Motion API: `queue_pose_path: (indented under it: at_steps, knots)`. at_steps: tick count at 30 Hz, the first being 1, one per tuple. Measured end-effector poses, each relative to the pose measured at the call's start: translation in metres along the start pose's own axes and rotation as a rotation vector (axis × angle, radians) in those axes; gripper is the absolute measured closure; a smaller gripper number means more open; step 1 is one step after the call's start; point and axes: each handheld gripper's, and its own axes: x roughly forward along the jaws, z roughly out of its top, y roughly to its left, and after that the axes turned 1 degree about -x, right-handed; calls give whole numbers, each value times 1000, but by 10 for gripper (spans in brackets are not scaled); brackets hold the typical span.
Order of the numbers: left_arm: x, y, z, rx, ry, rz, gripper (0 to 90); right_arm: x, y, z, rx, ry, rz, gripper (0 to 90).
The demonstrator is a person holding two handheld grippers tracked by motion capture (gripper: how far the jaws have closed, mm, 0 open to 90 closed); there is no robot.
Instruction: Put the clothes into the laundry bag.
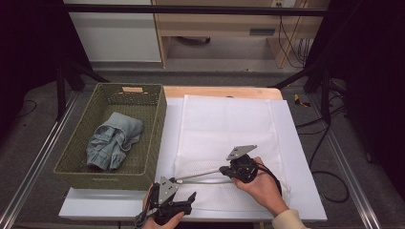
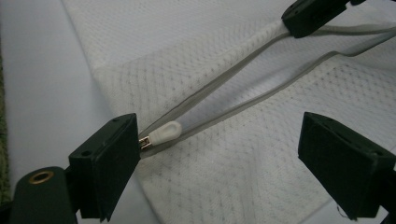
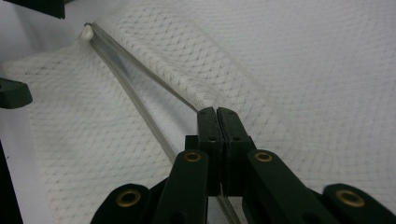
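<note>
A white mesh bag (image 1: 224, 129) lies flat on the table with its zipper partly undone at the near edge. My right gripper (image 1: 223, 170) is shut on one zipper edge (image 3: 154, 81) and holds it lifted, so the opening gapes in a long narrow V. The white zipper pull (image 2: 163, 133) sits at the point of the V, right beside the left jaw of my left gripper (image 2: 224, 158). That gripper (image 1: 185, 190) stands open over the bag's near left corner with nothing pressed between its pads. In the right gripper view the jaws (image 3: 217, 114) are pressed together on the edge.
A green woven basket (image 1: 157, 124) stands left of the bag and holds a crumpled denim garment (image 1: 112, 140). The bag rests on a white board (image 1: 296, 157) over a wooden table. Black frame legs and cables stand at the far sides.
</note>
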Motion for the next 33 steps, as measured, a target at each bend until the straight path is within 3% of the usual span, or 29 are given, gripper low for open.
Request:
queue_pose_path:
  at_steps: [15, 33]
  knots:
    - [-3, 2, 1, 2, -1, 17, 123, -28, -2, 28, -21, -41, -31, 896]
    - [-2, 1, 1, 0, 4, 8, 122, -38, -4, 34, -13, -79, -41, 896]
